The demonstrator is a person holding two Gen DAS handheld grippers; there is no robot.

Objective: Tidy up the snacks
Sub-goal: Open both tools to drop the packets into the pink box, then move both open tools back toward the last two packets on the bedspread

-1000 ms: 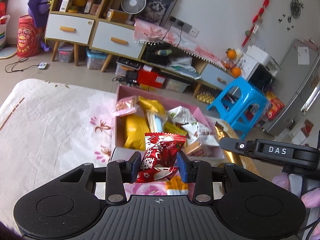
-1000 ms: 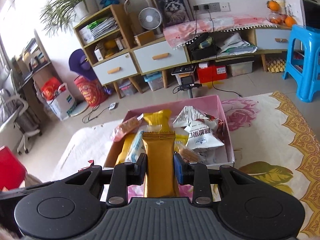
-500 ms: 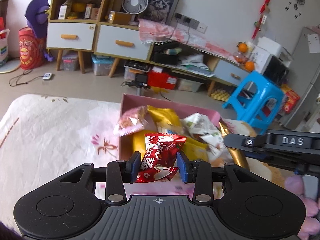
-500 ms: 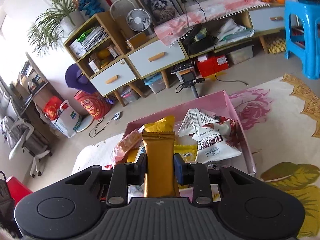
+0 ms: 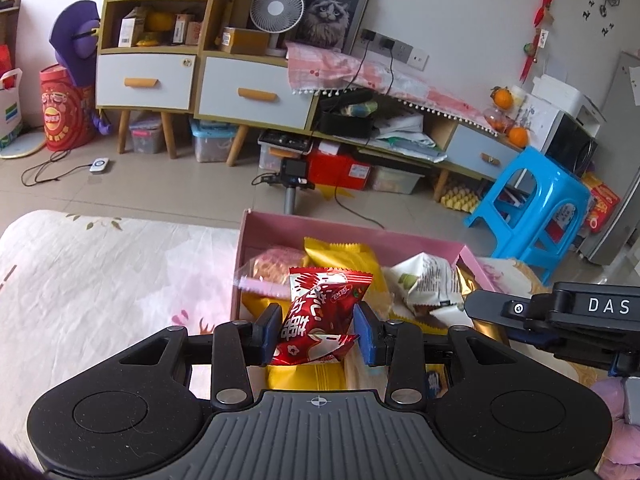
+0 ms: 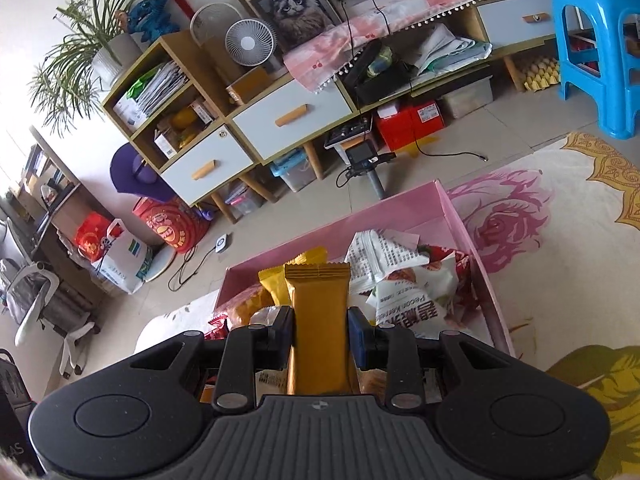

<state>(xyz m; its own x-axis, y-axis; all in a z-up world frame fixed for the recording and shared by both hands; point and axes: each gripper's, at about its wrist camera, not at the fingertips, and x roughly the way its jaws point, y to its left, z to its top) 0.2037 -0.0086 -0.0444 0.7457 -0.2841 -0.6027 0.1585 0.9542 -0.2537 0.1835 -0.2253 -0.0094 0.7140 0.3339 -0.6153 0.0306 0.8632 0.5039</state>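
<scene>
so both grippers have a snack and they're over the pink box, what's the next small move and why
Probably lower a little further, then open the jaws. The left gripper is shut on the red snack packet and the right gripper on the gold bar packet. Both hang above the pink box, already piled with snacks, so a short drop should keep them inside.

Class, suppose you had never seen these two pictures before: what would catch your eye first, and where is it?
First, the crinkled red foil snack packet clamped in the left gripper, and the long gold wrapped bar standing upright in the right gripper. Both hang over the pink cardboard box crammed with snack bags on the flowered cloth. Behind, the bright blue plastic stool stands on the floor at the right.
</scene>
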